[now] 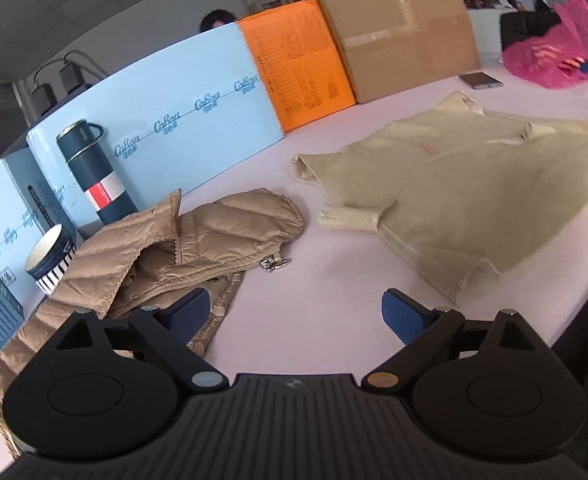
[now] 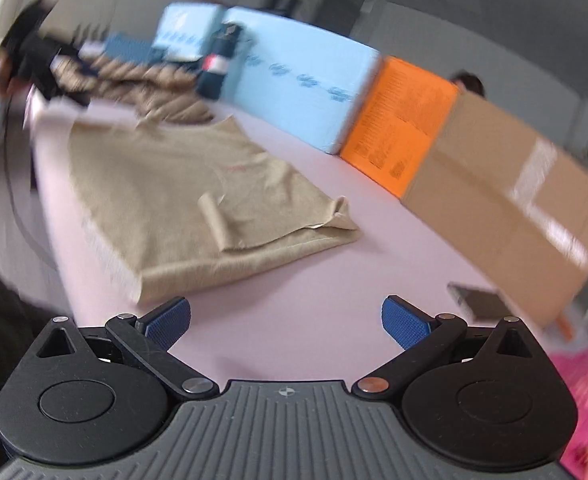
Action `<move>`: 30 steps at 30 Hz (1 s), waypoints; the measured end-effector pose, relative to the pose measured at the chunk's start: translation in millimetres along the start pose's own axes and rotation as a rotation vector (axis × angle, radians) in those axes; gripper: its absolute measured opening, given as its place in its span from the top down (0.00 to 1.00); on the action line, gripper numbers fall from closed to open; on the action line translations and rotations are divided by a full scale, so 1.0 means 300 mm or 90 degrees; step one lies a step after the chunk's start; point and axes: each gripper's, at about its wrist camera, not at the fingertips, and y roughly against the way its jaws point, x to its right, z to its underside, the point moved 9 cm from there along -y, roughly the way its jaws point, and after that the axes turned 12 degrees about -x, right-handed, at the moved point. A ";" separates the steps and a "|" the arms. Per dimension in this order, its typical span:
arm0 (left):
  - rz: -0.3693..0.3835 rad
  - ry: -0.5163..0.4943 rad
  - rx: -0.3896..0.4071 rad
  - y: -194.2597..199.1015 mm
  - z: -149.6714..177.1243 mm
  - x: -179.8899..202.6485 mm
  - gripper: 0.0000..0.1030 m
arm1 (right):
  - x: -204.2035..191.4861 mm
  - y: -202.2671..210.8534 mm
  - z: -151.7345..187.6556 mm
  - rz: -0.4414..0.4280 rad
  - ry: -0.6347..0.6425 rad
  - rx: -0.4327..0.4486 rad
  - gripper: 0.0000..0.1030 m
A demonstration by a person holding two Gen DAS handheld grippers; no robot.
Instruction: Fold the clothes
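Note:
A beige knit garment (image 1: 465,196) lies spread flat on the pale pink table (image 1: 325,320), its sleeves folded in; the right wrist view shows the same garment (image 2: 182,200), blurred. A tan quilted jacket (image 1: 166,256) sits crumpled at the left. My left gripper (image 1: 295,314) hangs open above bare table between the jacket and the garment, its left pad over the jacket's hem. My right gripper (image 2: 286,322) is open with nothing between its pads, just off the garment's near corner. The other gripper (image 2: 34,64) shows blurred at far left in the right wrist view.
Along the back stand a light blue foam board (image 1: 166,120), an orange box (image 1: 297,64) and a cardboard box (image 1: 401,36). A dark flask (image 1: 94,176) and striped cup (image 1: 52,260) stand by the jacket. A phone (image 1: 479,79) and pink bag (image 1: 553,52) lie far right.

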 end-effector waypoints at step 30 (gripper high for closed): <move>0.019 -0.348 0.083 0.144 0.115 0.048 0.05 | -0.204 -0.089 -0.126 0.052 0.279 0.160 0.00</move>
